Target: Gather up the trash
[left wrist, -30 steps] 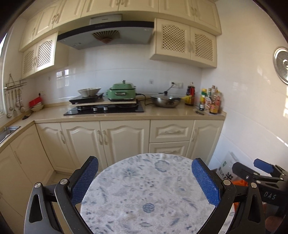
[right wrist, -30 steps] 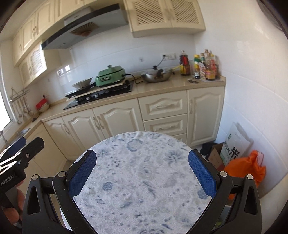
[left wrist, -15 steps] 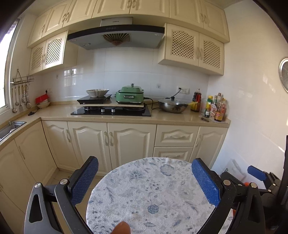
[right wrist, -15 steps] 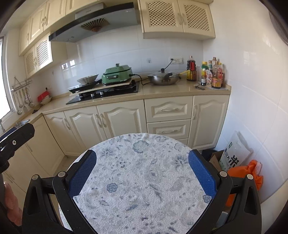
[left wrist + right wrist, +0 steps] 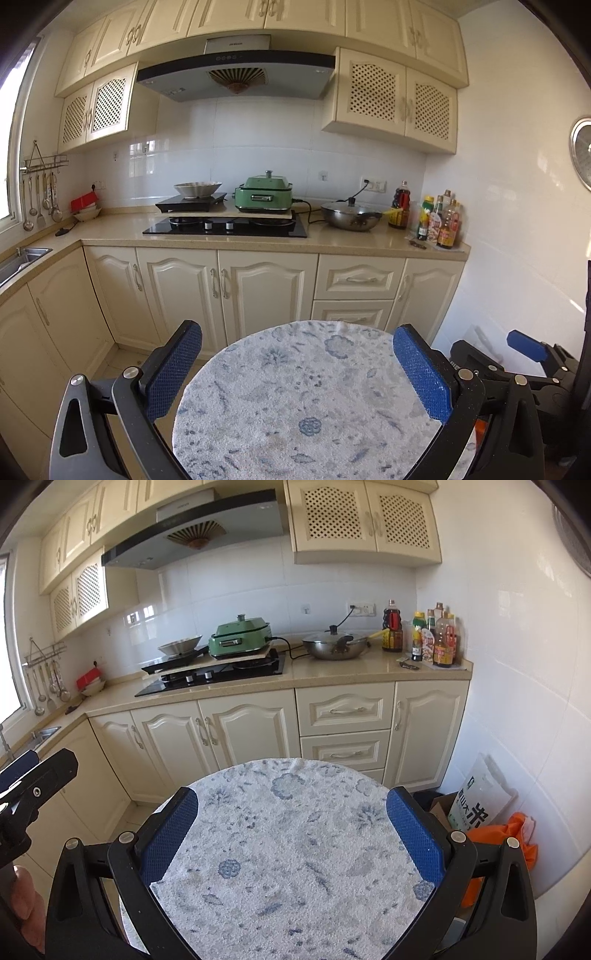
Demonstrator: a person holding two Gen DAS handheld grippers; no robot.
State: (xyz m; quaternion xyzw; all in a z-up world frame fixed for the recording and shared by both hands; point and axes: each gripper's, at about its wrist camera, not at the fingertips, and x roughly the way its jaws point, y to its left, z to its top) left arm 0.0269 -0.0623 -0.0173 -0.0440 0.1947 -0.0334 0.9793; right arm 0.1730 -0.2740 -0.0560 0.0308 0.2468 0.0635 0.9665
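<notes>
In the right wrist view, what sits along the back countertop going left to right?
Red box → metal bowl on a hob → green cooker → lidded wok → dark oil bottle → cluster of sauce bottles.

Orange bag [image 5: 517, 834] slumped on floor beside white sack [image 5: 476, 797].

Round table [image 5: 306, 398], blue-floral cloth [image 5: 291, 849] covering top; nothing else on it.
</notes>
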